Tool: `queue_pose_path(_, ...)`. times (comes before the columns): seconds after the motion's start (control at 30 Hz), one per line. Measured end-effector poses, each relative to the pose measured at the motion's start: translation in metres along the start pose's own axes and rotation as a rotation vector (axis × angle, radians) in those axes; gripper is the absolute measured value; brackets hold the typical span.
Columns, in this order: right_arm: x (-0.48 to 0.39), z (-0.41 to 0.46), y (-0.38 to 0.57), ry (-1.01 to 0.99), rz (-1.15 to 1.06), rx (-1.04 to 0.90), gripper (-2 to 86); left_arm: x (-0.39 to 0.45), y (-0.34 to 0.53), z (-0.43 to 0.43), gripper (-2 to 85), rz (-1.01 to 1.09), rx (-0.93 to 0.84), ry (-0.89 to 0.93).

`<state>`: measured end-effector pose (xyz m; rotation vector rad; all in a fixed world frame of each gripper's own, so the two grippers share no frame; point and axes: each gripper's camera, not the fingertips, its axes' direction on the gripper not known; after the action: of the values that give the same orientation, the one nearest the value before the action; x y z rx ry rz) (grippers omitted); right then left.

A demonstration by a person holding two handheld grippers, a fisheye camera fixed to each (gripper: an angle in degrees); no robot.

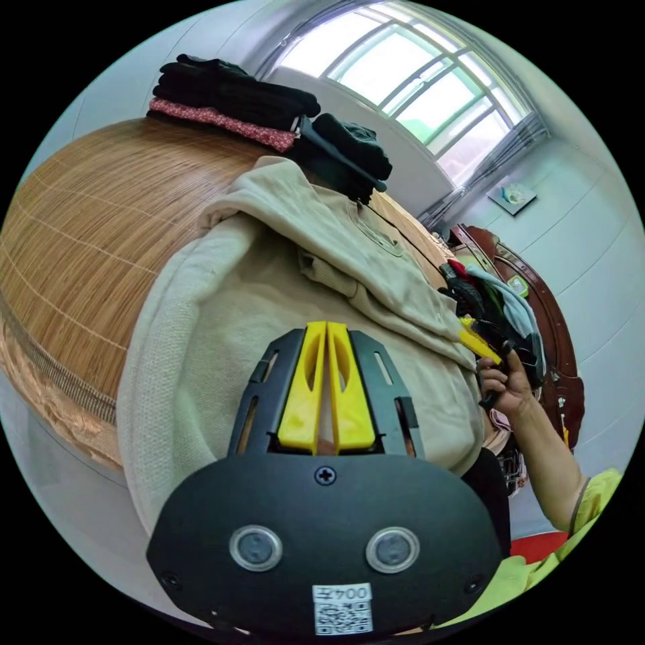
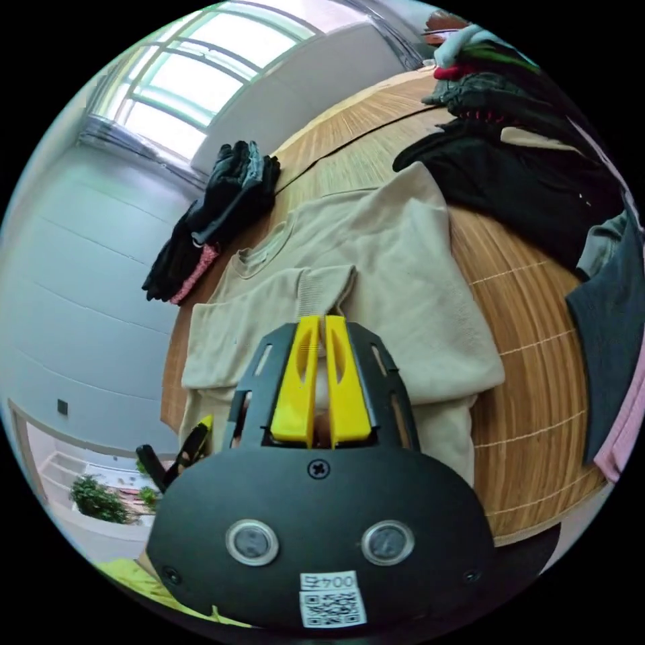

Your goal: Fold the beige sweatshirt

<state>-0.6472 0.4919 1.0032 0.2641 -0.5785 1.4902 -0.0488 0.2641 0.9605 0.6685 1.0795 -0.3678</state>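
Your left gripper (image 1: 326,327) and right gripper (image 2: 322,321) each pinch the beige sweatshirt (image 2: 376,282) on the bamboo mat (image 2: 537,349).

In my right gripper view the sweatshirt (image 2: 376,282) lies on the bamboo mat (image 2: 531,349); folded clothes (image 2: 215,208) at 10 o'clock, a clothes pile (image 2: 524,148) at 2 o'clock.

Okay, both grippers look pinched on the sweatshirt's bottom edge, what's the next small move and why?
Probably lift both grippers together and carry the hem toward the collar. The left gripper and right gripper each look shut on the beige sweatshirt, whose sleeves already lie folded in across the body on the bamboo mat, so halving it seems next.
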Motion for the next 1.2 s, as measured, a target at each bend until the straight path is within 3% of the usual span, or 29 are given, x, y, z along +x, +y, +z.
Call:
queue_pose_path(0.07, -0.02, 0.01, 0.003, 0.098, -0.031, 0.014, 1.5, -0.008, 0.005, 0.0, 0.5, -0.009, 0.005, 0.019)
queue_pose_path(0.13, -0.058, 0.015, 0.017, 0.232, -0.197, 0.089, 0.9, -0.014, 0.009, 0.0, 0.4, -0.023, 0.01, 0.04)
queue_pose_path(0.3, -0.159, 0.097, 0.098, 0.931, -0.914, 0.095, 5.9, -0.026, 0.018, 0.0, 0.3, -0.035, 0.011, 0.063)
queue_pose_path(0.37, -0.165, 0.123, 0.119, 1.091, -1.062, 0.072, 6.3, -0.029, 0.023, 0.0, 0.3, -0.033, 0.014, 0.063)
queue_pose_path(0.43, -0.164, 0.127, 0.125, 1.125, -1.091, 0.094, 6.5, -0.031, 0.026, 0.0, 0.3, -0.032, 0.015, 0.063)
queue_pose_path(0.53, -0.149, 0.096, 0.102, 0.978, -0.914, 0.088, 7.6, -0.036, 0.032, -0.001, 0.2, -0.035, 0.015, 0.069)
queue_pose_path(0.63, -0.103, 0.038, 0.066, 0.646, -0.641, 0.064, 8.8, -0.042, 0.037, -0.002, 0.2, -0.04, 0.015, 0.083)
queue_pose_path(0.73, -0.026, -0.019, 0.028, 0.239, -0.29, 0.057, 7.7, -0.046, 0.042, -0.002, 0.2, -0.043, 0.014, 0.092)
queue_pose_path(0.8, 0.043, -0.039, 0.002, -0.147, -0.004, 0.03, 8.1, -0.049, 0.045, -0.002, 0.2, -0.044, 0.013, 0.096)
queue_pose_path(0.87, 0.08, -0.038, -0.012, -0.348, 0.145, 0.006, 8.9, -0.052, 0.048, -0.003, 0.3, -0.047, 0.012, 0.1)
queue_pose_path(1.2, 0.094, 0.0, -0.056, -0.175, 0.017, -0.105, 10.2, -0.061, 0.062, -0.007, 0.2, -0.054, 0.01, 0.107)
